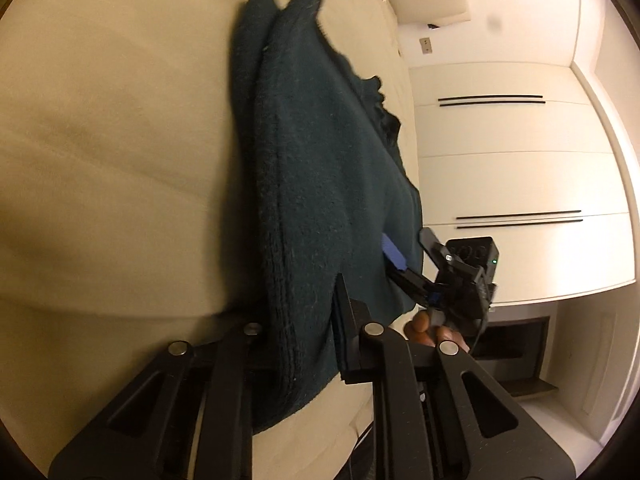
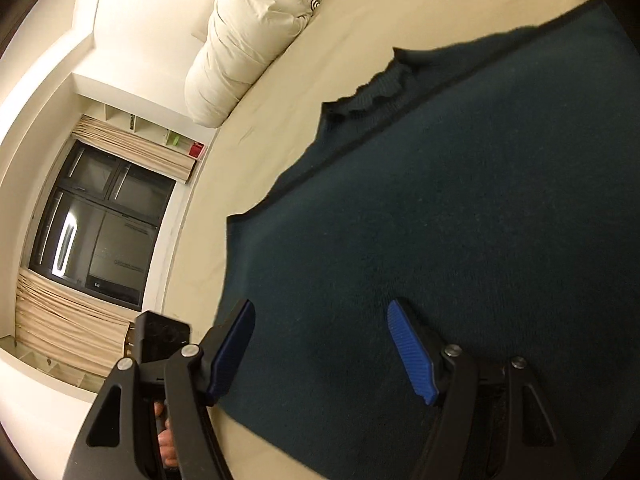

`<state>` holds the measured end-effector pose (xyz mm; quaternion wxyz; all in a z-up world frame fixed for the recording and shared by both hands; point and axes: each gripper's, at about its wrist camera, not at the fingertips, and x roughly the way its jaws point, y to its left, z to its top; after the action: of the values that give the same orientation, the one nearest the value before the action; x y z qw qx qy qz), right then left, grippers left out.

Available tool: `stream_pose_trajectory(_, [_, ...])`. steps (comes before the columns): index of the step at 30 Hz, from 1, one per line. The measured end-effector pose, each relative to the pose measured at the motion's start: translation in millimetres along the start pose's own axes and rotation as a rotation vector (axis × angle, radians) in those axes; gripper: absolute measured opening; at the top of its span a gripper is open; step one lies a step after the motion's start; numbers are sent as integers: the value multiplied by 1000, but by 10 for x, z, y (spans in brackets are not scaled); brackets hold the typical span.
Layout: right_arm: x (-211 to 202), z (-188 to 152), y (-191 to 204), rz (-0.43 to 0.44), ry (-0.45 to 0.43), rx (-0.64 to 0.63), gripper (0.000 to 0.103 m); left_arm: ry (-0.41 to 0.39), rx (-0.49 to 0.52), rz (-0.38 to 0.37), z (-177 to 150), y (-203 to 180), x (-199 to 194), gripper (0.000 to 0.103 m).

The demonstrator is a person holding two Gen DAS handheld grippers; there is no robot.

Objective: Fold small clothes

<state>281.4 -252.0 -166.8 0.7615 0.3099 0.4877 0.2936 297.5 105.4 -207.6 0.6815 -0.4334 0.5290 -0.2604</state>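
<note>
Left wrist view: the left gripper (image 1: 308, 300) has its fingers clamped on a bunched fold at the near hem of the dark teal sweater (image 1: 320, 168); the knit rises in a ridge between them and only the right-hand finger (image 1: 345, 308) shows clearly, pressed against the cloth. The sweater lies on the cream bed (image 1: 112, 152), stretching away from the camera, with two rounded ends at its far side and the ribbed collar along the edge nearest the white wardrobe (image 1: 512, 184). Beside that edge the right gripper (image 1: 404, 258) reaches over the cloth, its blue pad showing, and a hand (image 1: 436, 330) grips the handle beneath it.

Right wrist view: the right gripper (image 2: 320, 344) has its fingers well apart, the blue-padded fingers (image 2: 412, 354) poised over the flat body of the sweater (image 2: 440, 200), with cloth below the gap but nothing pinched. The left-hand finger sits over the garment's edge, close to the bare bed (image 2: 224, 184). A dark seam runs diagonally across the knit toward the collar. At the far end of the bed lies a rolled white duvet (image 2: 248, 48), and past the bed's edge a dark window (image 2: 100, 216) with beige curtains.
</note>
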Motion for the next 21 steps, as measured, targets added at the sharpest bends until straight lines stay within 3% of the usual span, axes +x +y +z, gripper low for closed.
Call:
stream_pose_trajectory(4, [-31,-26,-23,24,-3,-28,73,-39,49,49,-34,-248,-21,13])
stream_pose_trajectory(10, [-281,157,-115,115,46,81,78,-80,255,150,-98,-1170,201,13])
stream_pose_trajectory(14, [-516,460,-186,224,48,96,80,-69,447,243,-304,-1830,830,13])
stream_pose_trajectory(17, [-589,650,-273,271,71,108,87,-23,505,281,-452,-1998,1350,13])
stream_pose_trajectory(21, [-609,779,-433,250,106,110,87,47,600,365,-671,-2091,1946,13])
